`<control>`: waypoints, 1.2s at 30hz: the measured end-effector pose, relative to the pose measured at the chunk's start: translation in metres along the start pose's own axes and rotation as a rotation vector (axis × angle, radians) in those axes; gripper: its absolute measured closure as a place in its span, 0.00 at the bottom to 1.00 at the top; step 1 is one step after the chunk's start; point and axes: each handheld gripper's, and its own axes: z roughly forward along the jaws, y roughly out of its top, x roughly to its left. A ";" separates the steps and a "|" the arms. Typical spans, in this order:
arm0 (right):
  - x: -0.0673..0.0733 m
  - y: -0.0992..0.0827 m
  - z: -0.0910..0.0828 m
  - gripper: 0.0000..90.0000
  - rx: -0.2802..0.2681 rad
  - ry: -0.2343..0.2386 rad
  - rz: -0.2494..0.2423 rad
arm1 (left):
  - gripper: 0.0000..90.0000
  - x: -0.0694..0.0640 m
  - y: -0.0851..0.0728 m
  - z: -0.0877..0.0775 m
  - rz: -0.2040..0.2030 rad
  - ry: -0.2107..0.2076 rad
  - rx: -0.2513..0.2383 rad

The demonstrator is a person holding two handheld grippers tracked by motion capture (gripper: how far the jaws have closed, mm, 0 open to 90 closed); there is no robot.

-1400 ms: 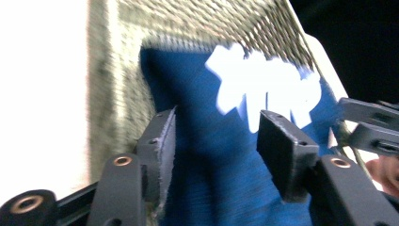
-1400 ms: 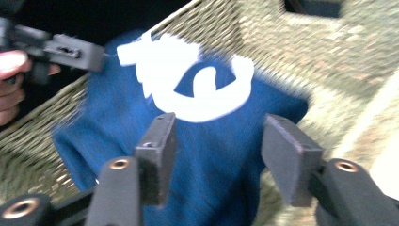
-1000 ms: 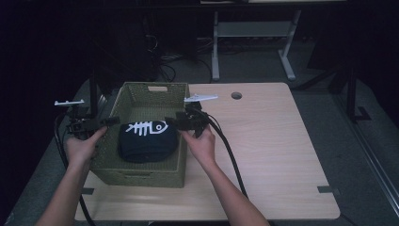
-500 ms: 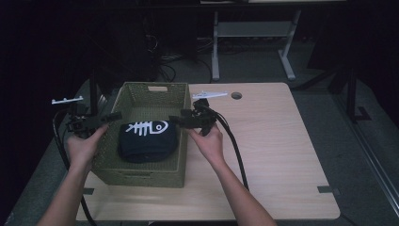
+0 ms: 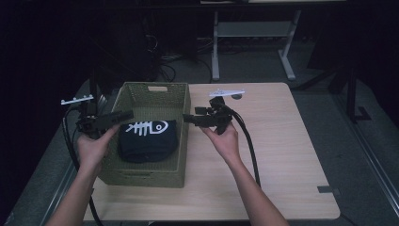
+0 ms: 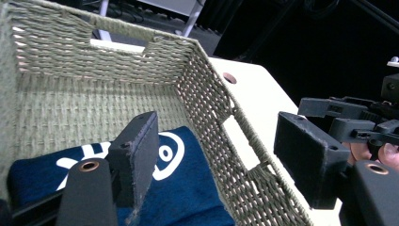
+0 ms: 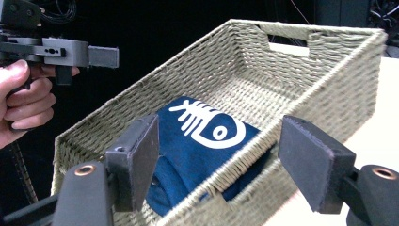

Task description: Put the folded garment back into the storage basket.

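An olive woven basket (image 5: 184,141) (image 6: 94,61) (image 7: 329,80) stands on the left half of the table. Flat inside it lies a folded navy cloth (image 5: 148,139) (image 6: 188,188) (image 7: 197,136) printed with a white fish skeleton. My left gripper (image 5: 125,114) (image 6: 221,150) hovers level over the basket's left rim, pointing right. My right gripper (image 5: 188,117) (image 7: 226,155) hovers over the right rim, pointing left at it. Both sets of jaws have just been opening and stand wide, with nothing pinched between them. Each gripper view shows the other gripper (image 6: 348,122) (image 7: 101,55) across the basket.
The light wooden table (image 5: 282,141) has open surface right of the basket, with a cable hole (image 5: 236,96) near its far edge. A white desk frame (image 5: 249,33) stands on the dark floor behind. Black cables trail from both grippers along my forearms.
Both grippers have drawn apart from over the cloth's ends out to the basket's side rims and risen slightly. Their jaws stand wider. The cloth stays in the basket.
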 end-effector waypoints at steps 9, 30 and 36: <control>-0.012 -0.003 -0.025 0.31 -0.015 -0.013 0.000 | 0.30 -0.013 -0.003 0.012 0.004 -0.011 0.002; -0.030 -0.002 -0.064 0.29 -0.030 -0.070 -0.003 | 0.29 -0.049 0.000 0.030 0.061 -0.034 -0.002; -0.036 -0.004 -0.076 0.29 -0.046 -0.082 -0.002 | 0.30 -0.055 -0.003 0.037 0.071 -0.044 0.009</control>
